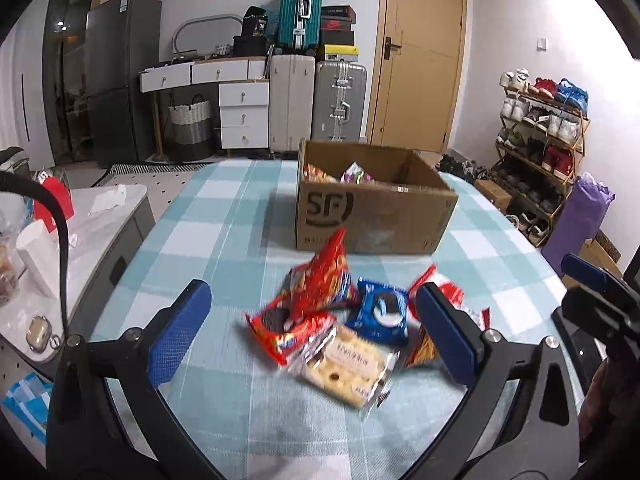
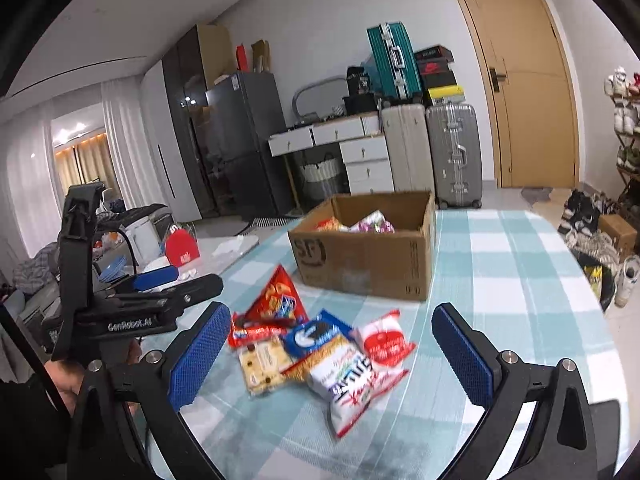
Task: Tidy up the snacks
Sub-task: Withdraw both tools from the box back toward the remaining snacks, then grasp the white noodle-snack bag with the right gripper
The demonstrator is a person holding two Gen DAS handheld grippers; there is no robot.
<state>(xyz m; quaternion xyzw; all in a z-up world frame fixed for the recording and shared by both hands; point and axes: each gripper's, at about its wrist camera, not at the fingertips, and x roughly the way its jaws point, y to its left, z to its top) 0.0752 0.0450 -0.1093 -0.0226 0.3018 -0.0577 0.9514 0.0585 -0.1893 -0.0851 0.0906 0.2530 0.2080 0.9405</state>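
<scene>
The left claw (image 1: 308, 328) hangs over the near part of the counter (image 1: 224, 208) covered in a pale blue-and-white checked cloth, its blue-padded fingers (image 1: 180, 332) spread wide apart and holding nothing; directly ahead of it and between its fingers lies a loose heap of snack packets; a red crinkled chip bag (image 1: 326, 276) stands tilted at the far side of the heap, a blue cookie packet (image 1: 382, 312) lies just right of it, a red cookie packet (image 1: 280, 332) lies at the left, and a clear-wrapped pack of pale biscuits (image 1: 348, 364) lies nearest the claw; beyond the heap stands the open brown cardboard box (image 1: 372, 212), with some packets already inside; the right claw (image 2: 332, 348) is likewise open and empty, with the same heap ahead of it; a white packet with red and blue lettering (image 2: 352, 380) lies nearest it, a white-and-red packet (image 2: 386, 340) touching that one's far side; the left claw shows at its left, beside the heap
</scene>
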